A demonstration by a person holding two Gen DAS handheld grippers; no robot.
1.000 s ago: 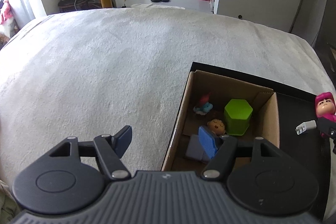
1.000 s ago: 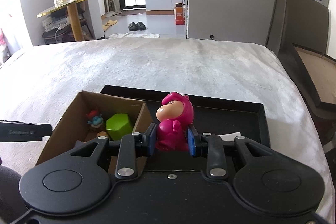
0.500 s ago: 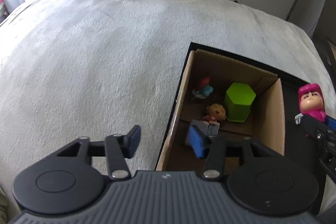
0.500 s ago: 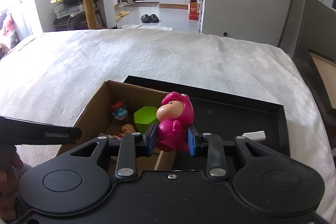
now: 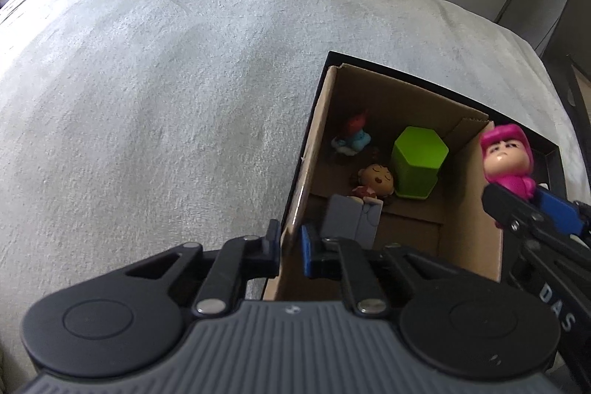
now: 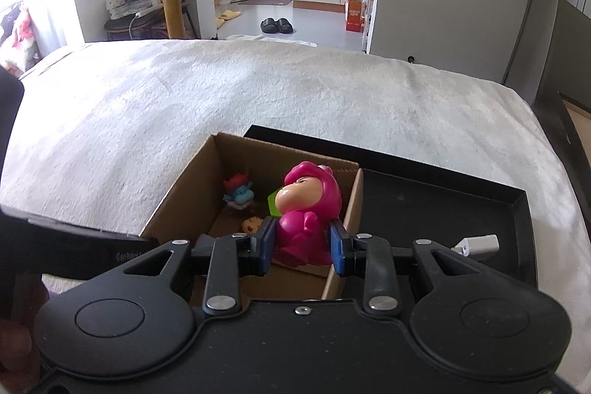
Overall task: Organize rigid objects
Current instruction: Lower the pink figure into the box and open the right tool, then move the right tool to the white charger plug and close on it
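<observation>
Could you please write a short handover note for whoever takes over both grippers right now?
Left gripper: jaws have just closed on the left wall of the cardboard box, steadying it.
Right gripper: shut on the pink figurine, held above the box's right side.
In the box already: green hexagonal block, blue-and-red figure, sleeping-face doll, grey block.
The box stands on the black tray; a small white piece lies on the tray, outside the box.
Left to do: lower the pink figurine into the box and release it, then probably fetch the white piece.
</observation>
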